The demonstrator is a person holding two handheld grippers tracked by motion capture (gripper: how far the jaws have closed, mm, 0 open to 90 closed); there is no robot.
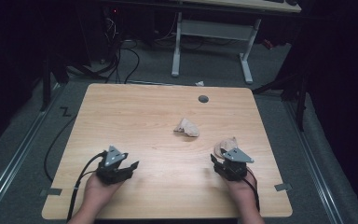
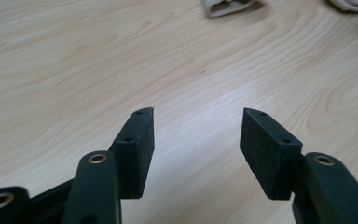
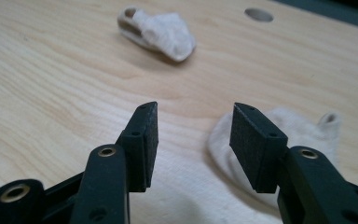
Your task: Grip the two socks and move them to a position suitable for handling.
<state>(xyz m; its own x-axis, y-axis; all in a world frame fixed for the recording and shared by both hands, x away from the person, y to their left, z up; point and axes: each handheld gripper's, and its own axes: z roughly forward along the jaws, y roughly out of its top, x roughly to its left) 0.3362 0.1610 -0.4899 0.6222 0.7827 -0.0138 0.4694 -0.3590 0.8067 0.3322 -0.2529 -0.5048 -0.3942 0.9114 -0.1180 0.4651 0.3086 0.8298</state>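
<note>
Right gripper (image 3: pixel 193 140) jaws apart, flat sock (image 3: pixel 298 140) beside, balled sock (image 3: pixel 161 30) beyond

Two cream-white socks, one bunched (image 1: pixel 187 127) and one flat (image 3: pixel 289 140), lie on a pale, wavy-grained wooden table (image 1: pixel 135 116); both grippers black.

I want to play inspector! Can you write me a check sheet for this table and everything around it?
Surface: wooden table, bare and dry, with a round hole near the far edge.
Job's things: two pale socks; far sock bunched mid-table, near sock lying flat just ahead of the right gripper.
Clutter: nothing seen on the table.
Grippers: left gripper open over bare wood; right gripper open, nothing between its jaws.
Cables: one black cable trails from the left gripper; more cables on the floor beyond.
Surroundings: grey carpet, white desk frame behind, dark room.
</note>
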